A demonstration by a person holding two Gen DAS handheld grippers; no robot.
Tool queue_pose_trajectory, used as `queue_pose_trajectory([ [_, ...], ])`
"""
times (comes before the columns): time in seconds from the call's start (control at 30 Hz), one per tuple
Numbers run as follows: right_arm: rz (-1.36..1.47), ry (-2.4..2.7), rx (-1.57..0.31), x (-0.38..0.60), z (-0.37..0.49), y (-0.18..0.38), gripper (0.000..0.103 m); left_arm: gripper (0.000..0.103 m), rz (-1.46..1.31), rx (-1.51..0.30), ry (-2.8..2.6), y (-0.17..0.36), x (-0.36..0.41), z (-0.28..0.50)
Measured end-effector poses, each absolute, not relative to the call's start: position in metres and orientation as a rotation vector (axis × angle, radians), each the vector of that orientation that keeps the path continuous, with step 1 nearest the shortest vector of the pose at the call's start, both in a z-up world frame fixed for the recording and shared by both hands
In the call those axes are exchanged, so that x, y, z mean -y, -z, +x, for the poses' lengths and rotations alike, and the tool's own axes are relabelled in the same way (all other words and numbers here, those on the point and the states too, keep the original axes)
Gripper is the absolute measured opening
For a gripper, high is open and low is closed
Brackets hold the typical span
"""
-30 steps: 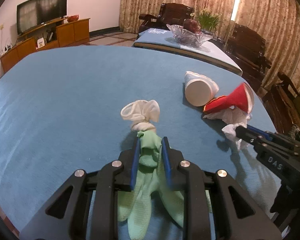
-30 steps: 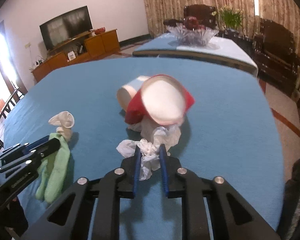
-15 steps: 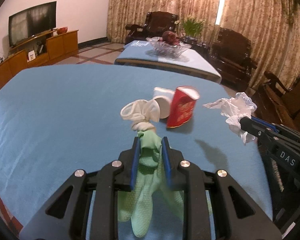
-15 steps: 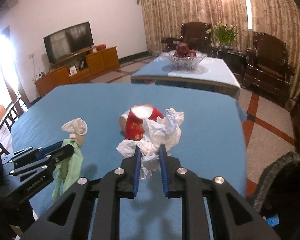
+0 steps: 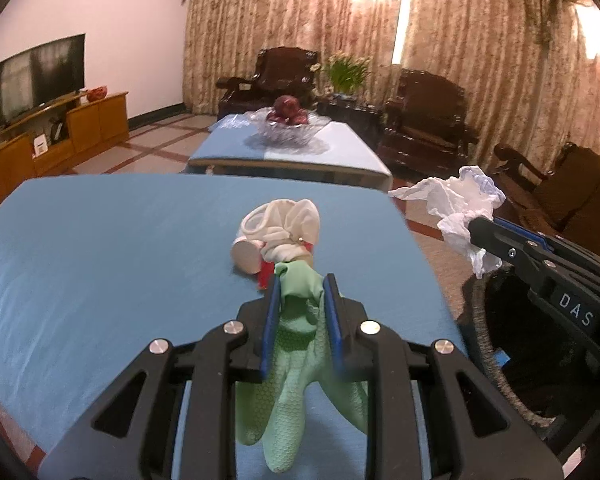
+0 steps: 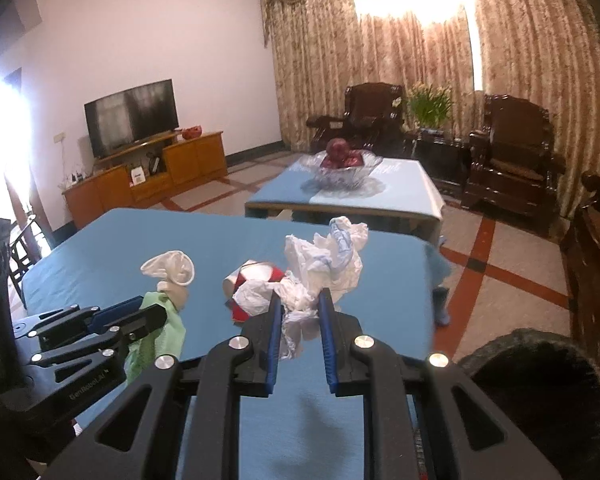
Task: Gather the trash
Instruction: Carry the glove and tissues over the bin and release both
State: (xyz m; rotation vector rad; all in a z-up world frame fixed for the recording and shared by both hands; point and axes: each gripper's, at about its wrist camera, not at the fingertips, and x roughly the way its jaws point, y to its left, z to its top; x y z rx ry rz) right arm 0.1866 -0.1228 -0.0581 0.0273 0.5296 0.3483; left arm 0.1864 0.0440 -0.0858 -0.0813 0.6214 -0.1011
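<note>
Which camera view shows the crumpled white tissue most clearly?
The left wrist view: the crumpled white tissue hangs free from the right tool, clear of clutter. In the right wrist view, it overlaps the red cup.

- The glove (image 5: 296, 344) hides most of the red cup (image 5: 265, 276) from us.
- We see only part of the dark bin (image 6: 540, 392), cut by the frame edge.
- The items on the TV cabinet (image 6: 148, 176) are too small to tell.
</note>
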Motion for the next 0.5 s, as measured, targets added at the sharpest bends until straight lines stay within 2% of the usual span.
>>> queue_pose_trajectory([
  [0.5,0.052,-0.207,-0.484,0.198,0.165,0.035,0.018,0.021,-0.042,-0.583,0.264,0.062,0.043,0.184],
])
